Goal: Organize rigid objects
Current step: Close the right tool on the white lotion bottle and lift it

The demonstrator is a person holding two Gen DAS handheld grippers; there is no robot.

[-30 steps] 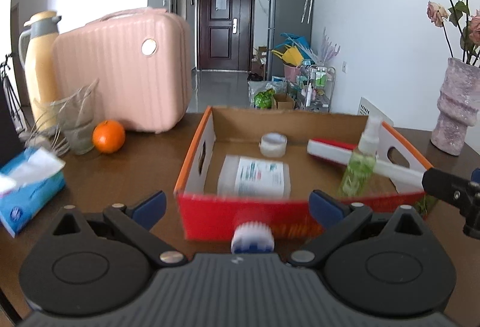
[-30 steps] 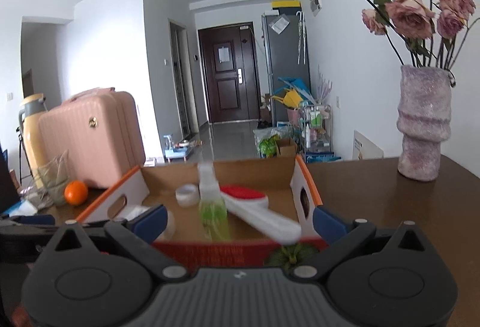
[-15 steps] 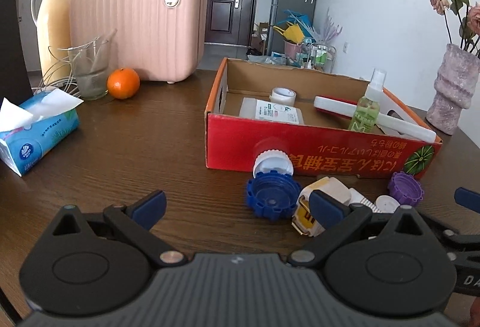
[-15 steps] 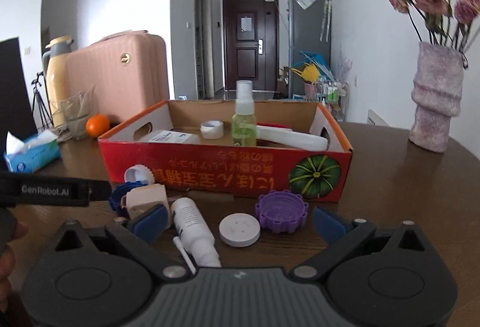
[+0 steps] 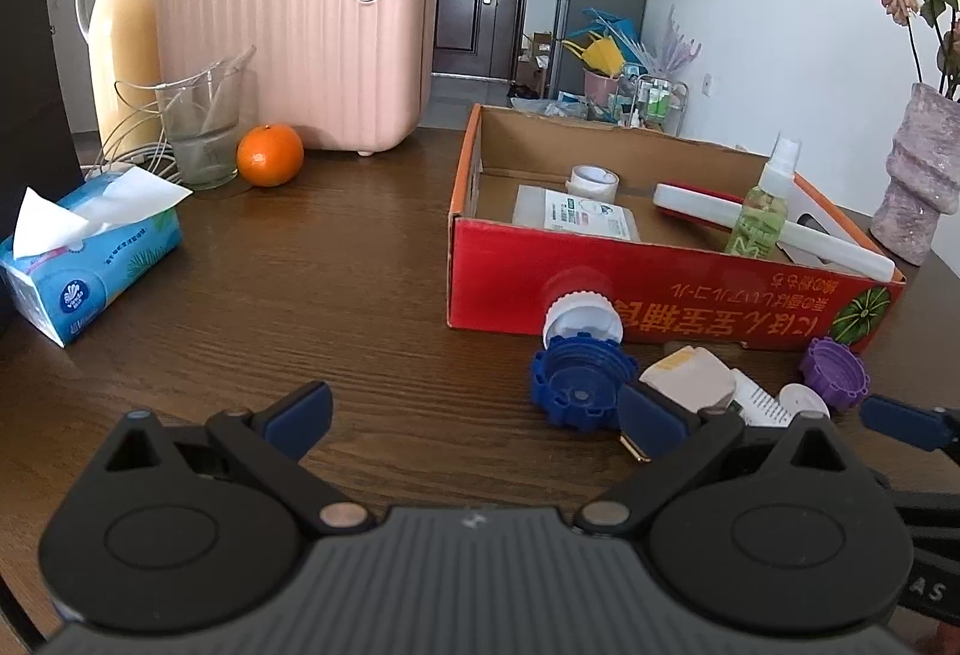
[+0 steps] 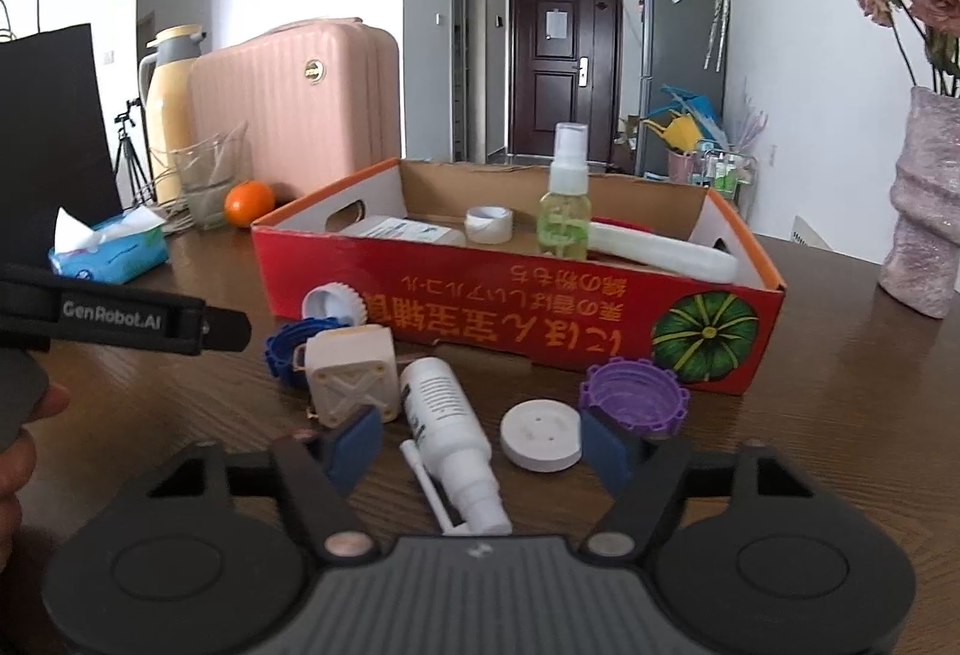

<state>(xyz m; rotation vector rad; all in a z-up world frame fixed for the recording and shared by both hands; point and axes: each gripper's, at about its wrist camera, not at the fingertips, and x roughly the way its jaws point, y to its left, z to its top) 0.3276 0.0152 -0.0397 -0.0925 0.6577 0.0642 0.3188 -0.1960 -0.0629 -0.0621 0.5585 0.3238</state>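
Observation:
A red cardboard box (image 5: 660, 295) (image 6: 510, 307) holds a green spray bottle (image 6: 564, 217), a tape roll (image 6: 489, 224), a flat packet and a white-and-red brush. In front of it lie a blue cap (image 5: 579, 382), a white cap (image 5: 582, 316), a beige block (image 6: 351, 376), a white nozzle bottle (image 6: 447, 415), a white disc (image 6: 540, 436) and a purple cap (image 6: 633, 397). My right gripper (image 6: 480, 445) is closing, with the white bottle and the disc between its jaws and the pads not pressing. My left gripper (image 5: 474, 415) stands open over bare table, left of the blue cap.
On the dark wooden table (image 5: 300, 295) a pink suitcase (image 5: 300, 36), a yellow flask (image 5: 123, 30), a glass (image 5: 201, 132) and an orange (image 5: 270, 155) stand at the back left. A blue tissue box (image 5: 84, 259) lies at the left, a vase (image 6: 927, 211) with roses at the right.
Both grippers have drawn back from the box and sunk, so the loose items in front of it have come into view. The right jaws have narrowed around the white bottle and disc.

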